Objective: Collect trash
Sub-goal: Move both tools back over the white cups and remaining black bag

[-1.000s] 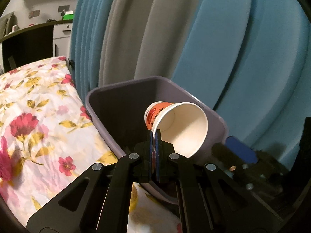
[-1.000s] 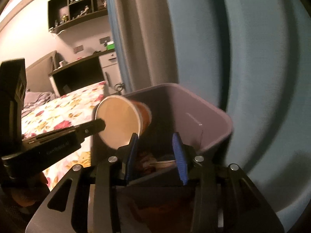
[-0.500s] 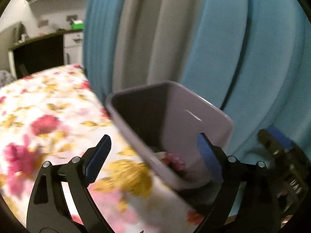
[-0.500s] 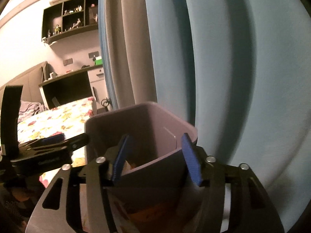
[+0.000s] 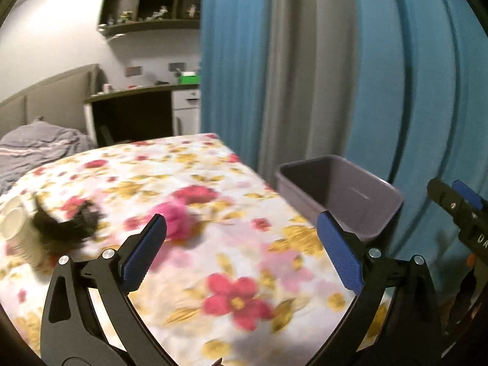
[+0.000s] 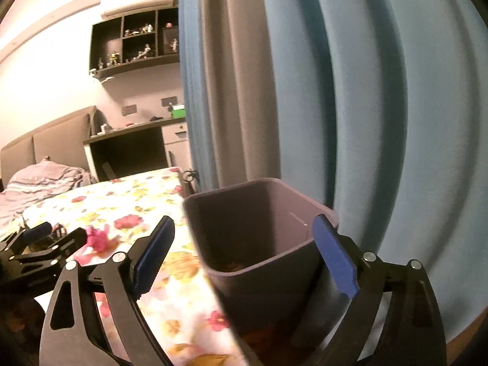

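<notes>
1. The grey plastic rectangular bin (image 6: 259, 238) is standing against the table's far right edge, already holding some scraps at its bottom (blurred).
2. The pink crumpled scrap (image 5: 178, 218) and white paper cups (image 5: 12, 219) are lying left of the bin, probably awaiting collection.
3. The left gripper (image 5: 241, 251) is gaping wide, carrying nothing.
4. The right gripper (image 6: 247, 254) is spreading wide around the bin, gripping nothing.

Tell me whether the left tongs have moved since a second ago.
Yes. The left tongs pulled back from the purple bin, released the paper cup, and now hang open over the floral bedspread.
</notes>
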Motion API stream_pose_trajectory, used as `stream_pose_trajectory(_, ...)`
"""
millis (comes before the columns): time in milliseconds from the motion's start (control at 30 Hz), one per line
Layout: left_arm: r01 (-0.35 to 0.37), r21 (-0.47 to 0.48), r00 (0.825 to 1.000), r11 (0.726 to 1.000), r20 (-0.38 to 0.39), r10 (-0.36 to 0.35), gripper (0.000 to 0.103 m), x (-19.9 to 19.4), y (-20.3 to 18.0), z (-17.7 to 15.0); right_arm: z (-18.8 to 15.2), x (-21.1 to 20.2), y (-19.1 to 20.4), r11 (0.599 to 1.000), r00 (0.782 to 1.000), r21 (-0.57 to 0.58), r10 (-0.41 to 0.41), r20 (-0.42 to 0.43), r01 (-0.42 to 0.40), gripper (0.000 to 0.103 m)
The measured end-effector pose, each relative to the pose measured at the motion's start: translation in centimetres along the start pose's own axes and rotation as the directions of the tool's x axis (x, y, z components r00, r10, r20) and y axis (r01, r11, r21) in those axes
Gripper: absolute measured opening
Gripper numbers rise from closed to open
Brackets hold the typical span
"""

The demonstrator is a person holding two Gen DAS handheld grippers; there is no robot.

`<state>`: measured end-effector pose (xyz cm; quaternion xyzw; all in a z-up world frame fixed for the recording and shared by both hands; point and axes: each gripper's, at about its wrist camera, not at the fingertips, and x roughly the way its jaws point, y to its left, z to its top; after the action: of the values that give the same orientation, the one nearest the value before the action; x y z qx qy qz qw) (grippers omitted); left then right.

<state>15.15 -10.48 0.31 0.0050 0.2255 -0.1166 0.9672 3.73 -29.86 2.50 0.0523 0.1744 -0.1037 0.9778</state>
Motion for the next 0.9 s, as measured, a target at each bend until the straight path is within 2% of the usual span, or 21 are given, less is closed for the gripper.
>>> stream_pose_trajectory(67, -0.027, -0.012, 1.0, 1.0, 0.004, 0.027, 0.097, -1.2, 1.4, -0.2, 0.0, -0.4, 0.9, 1.0, 1.0, -0.001, 0.021, 0.001, -0.021, 0.096)
stream_pose_trajectory(233, -0.101, -0.047, 0.995, 0.994, 0.013, 0.102, 0.097, -3.8, 4.7, -1.0, -0.2, -1.6, 3.4, 0.997, 0.997, -0.019, 0.07, 0.008, -0.07, 0.096)
stream_pose_trajectory(500, -0.215, -0.105, 0.975, 0.971, 0.035, 0.22, 0.097, -7.5, 9.9, -2.6, -0.7, -2.6, 7.6, 0.987, 0.989, -0.061, 0.149, 0.001, -0.149, 0.097)
stream_pose_trajectory(900, -0.36, -0.202, 0.929, 0.911, 0.007, 0.369, 0.097, -11.0, 17.7, -4.9, -2.2, -2.6, 15.6, 0.949, 0.958, -0.136, 0.281, -0.052, -0.285, 0.097)
